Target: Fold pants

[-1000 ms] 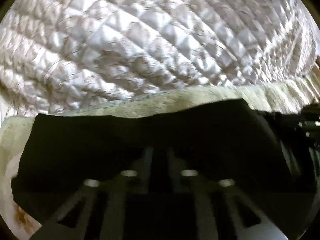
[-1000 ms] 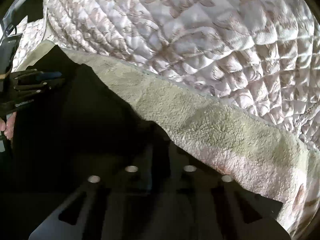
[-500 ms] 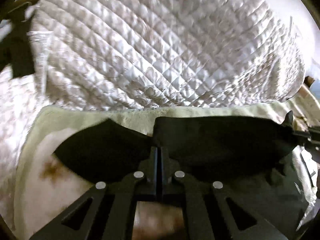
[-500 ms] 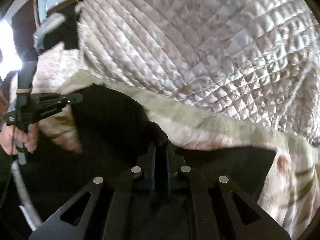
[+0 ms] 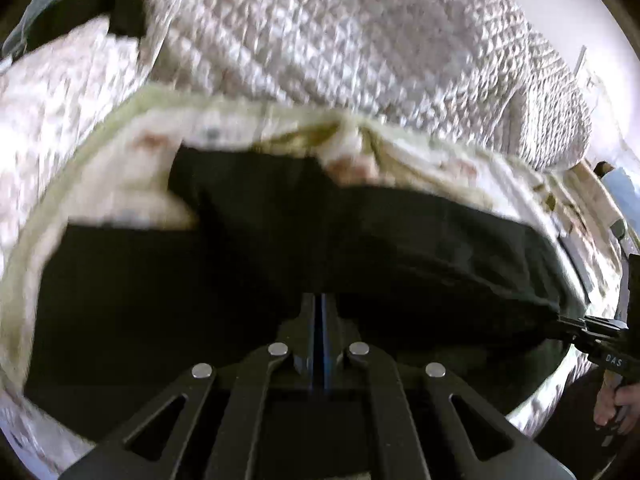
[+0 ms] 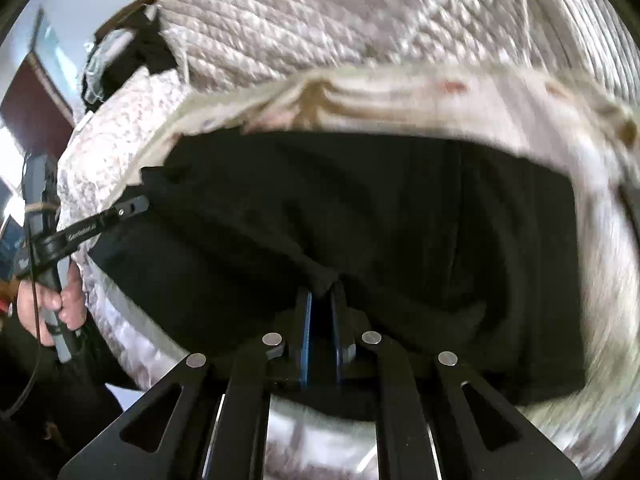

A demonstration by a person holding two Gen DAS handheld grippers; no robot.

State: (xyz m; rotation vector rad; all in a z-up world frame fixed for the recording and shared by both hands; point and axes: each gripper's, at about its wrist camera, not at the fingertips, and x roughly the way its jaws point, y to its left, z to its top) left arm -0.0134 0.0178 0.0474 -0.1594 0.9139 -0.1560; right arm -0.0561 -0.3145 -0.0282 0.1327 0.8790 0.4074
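Both the left gripper (image 5: 320, 312) and right gripper (image 6: 322, 296), fingers pinched on the black pants (image 5: 360, 248), are now lifting an edge higher off the fleece blanket (image 6: 400, 96) on the bed than a second ago, probably starting a fold.

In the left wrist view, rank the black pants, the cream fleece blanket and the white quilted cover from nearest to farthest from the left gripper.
1. black pants: pinched in the shut left gripper, spreading to both sides.
2. cream fleece blanket: beneath and just beyond the pants' far edge.
3. white quilted cover: behind the blanket, filling the top of the view.
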